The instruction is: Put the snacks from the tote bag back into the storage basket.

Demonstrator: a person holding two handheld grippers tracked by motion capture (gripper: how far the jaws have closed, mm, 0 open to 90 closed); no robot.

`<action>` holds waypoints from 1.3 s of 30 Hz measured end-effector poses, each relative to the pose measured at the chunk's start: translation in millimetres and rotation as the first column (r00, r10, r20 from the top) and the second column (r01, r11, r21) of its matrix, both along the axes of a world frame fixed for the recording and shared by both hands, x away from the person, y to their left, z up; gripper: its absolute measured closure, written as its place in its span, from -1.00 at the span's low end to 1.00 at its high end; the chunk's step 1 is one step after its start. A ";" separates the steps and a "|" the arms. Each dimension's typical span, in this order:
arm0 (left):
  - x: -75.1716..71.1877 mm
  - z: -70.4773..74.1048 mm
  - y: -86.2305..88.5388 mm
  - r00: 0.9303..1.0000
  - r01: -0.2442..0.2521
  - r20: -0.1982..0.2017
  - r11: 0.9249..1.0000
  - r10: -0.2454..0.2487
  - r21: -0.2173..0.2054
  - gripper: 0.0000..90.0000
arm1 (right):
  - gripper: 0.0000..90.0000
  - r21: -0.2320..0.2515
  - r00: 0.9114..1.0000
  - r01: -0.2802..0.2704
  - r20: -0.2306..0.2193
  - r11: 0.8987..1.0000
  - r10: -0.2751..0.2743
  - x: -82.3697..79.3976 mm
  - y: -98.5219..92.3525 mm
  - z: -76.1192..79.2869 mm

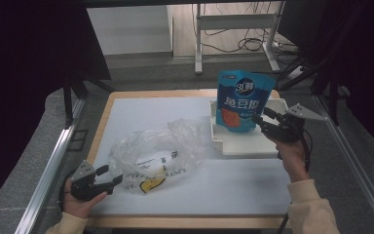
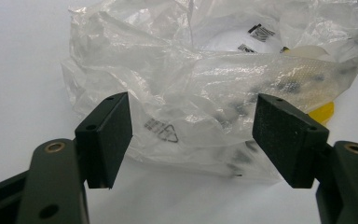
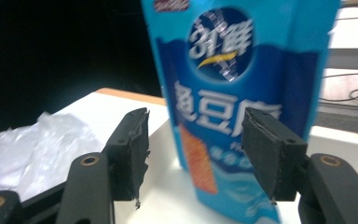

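A blue stand-up snack pouch [image 1: 243, 100] stands upright in a white tray [image 1: 238, 147] at the back right of the table. My right gripper [image 1: 262, 115] is at the pouch's lower right side, open. In the right gripper view the pouch [image 3: 242, 93] rises just beyond the right gripper [image 3: 193, 135], and the pads do not touch it. A crumpled clear plastic bag [image 1: 160, 151] with a white and a yellow item inside lies mid-table. My left gripper [image 1: 113, 174] is open at the bag's front-left edge. In the left gripper view the bag [image 2: 205, 70] lies ahead of the left gripper [image 2: 193, 121].
A white mat [image 1: 233, 185] covers the wooden table [image 1: 141, 93]. Metal rails [image 1: 53, 161] run along both sides. Beyond the far edge, desk legs [image 1: 198, 44] and cables [image 1: 253, 44] are on the floor.
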State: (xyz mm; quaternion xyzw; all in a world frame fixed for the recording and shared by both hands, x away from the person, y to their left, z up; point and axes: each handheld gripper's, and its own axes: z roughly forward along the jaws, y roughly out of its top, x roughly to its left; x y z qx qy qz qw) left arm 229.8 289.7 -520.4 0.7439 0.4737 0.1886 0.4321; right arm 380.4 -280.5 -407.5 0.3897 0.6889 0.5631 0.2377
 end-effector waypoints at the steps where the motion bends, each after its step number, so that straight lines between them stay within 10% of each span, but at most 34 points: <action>1: -0.1 0.0 0.0 1.000 0.000 0.000 1.000 0.000 -0.001 -0.36 | -0.09 0.002 1.000 -0.013 -0.007 1.000 0.013 -3.0 2.4 -3.1; 11: -0.5 0.5 -0.1 1.000 0.004 0.005 1.000 -0.004 -0.001 -0.36 | -0.13 -0.027 0.990 -0.128 -0.061 0.991 0.127 -30.4 27.7 -30.2; 24: -1.1 0.9 -0.6 1.000 0.004 0.005 1.000 -0.004 0.005 -0.36 | -0.20 -0.093 0.947 -0.270 -0.208 0.958 0.246 -56.6 62.5 -90.9; 39: -3.3 1.9 -2.2 1.000 0.002 0.012 1.000 -0.002 0.010 -0.36 | -0.23 -0.111 0.941 -0.280 -0.228 0.954 0.250 -61.1 66.7 -105.5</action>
